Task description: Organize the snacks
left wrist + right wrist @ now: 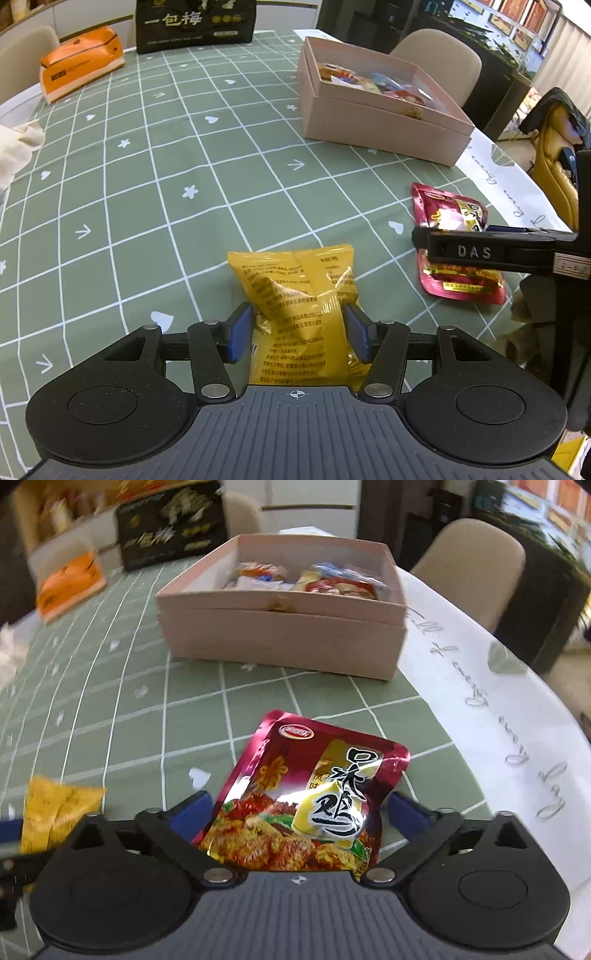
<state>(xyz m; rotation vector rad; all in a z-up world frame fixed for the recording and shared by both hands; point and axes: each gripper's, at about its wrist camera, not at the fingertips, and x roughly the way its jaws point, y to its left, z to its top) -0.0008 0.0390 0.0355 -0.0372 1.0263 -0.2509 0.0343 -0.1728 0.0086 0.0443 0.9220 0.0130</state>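
The left gripper (299, 332) clamped the yellow packet (295, 295); the right gripper (299, 812) stood apart around the red packet (303, 801) — both packets' near ends hidden — by the tabletop's (184, 147) right edge.

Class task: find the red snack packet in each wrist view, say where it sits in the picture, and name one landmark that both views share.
Left wrist view: red snack packet at the right edge, flat on the tablecloth, partly crossed by the right gripper.
Right wrist view: red snack packet at lower centre, between the open jaws.
Shared landmark: pink box holding snacks, beyond the packet.
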